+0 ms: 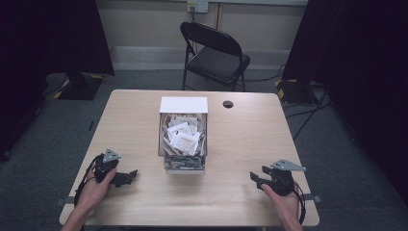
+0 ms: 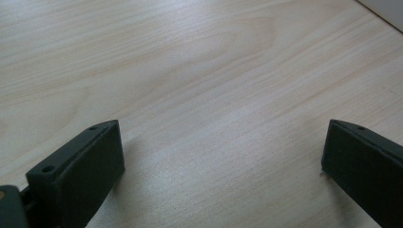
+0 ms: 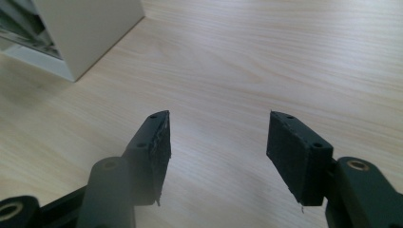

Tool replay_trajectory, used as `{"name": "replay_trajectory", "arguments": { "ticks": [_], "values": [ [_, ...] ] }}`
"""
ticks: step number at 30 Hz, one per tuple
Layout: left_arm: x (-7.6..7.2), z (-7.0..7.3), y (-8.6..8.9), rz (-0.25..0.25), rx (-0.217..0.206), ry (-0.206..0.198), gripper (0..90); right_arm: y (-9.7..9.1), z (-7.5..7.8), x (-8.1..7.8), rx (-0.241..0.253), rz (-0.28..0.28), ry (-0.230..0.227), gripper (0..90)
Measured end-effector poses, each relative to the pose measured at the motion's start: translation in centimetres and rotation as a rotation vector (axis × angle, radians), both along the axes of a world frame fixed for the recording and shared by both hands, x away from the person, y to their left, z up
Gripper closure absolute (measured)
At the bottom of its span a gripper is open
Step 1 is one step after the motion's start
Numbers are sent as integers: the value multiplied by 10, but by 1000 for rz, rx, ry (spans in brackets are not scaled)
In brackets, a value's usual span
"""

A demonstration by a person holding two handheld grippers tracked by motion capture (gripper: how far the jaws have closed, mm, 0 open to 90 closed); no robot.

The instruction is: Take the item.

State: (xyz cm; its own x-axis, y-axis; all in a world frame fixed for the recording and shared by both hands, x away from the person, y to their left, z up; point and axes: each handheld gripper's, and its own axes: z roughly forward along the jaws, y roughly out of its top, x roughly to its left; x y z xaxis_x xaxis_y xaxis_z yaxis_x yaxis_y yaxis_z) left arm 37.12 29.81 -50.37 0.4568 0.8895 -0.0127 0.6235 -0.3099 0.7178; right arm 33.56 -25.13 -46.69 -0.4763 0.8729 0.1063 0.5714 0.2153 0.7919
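A clear box (image 1: 183, 137) with white walls stands at the middle of the wooden table (image 1: 240, 139), holding several white packets (image 1: 183, 135). My left gripper (image 1: 130, 176) rests on the table at the front left, held by a hand, its jaws open and pointing right toward the box. In the left gripper view the gripper (image 2: 221, 152) stands wide open over bare wood. My right gripper (image 1: 256, 179) lies at the front right, pointing left, open. In the right gripper view the gripper (image 3: 217, 137) has nothing between its fingers, and a corner of the box (image 3: 90, 28) is at the upper left.
A black folding chair (image 1: 214, 53) stands behind the table. A round cable hole (image 1: 228, 104) sits near the table's far edge, right of the box. Dark curtains hang on both sides, with stand bases on the grey carpet.
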Motion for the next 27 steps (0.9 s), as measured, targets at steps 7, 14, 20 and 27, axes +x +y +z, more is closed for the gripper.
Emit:
{"name": "replay_trajectory", "arguments": {
  "ticks": [7,14,20,27],
  "values": [
    [0,0,0,0,-1,0,0,13,8,-3,14,70,-5,430],
    [0,0,0,0,-1,0,0,27,15,-8,30,140,-26,465],
    [0,0,0,0,-1,0,0,43,19,-13,35,207,-29,487],
    [0,0,0,0,-1,0,0,65,22,-17,34,286,-23,505]
  ]
}}
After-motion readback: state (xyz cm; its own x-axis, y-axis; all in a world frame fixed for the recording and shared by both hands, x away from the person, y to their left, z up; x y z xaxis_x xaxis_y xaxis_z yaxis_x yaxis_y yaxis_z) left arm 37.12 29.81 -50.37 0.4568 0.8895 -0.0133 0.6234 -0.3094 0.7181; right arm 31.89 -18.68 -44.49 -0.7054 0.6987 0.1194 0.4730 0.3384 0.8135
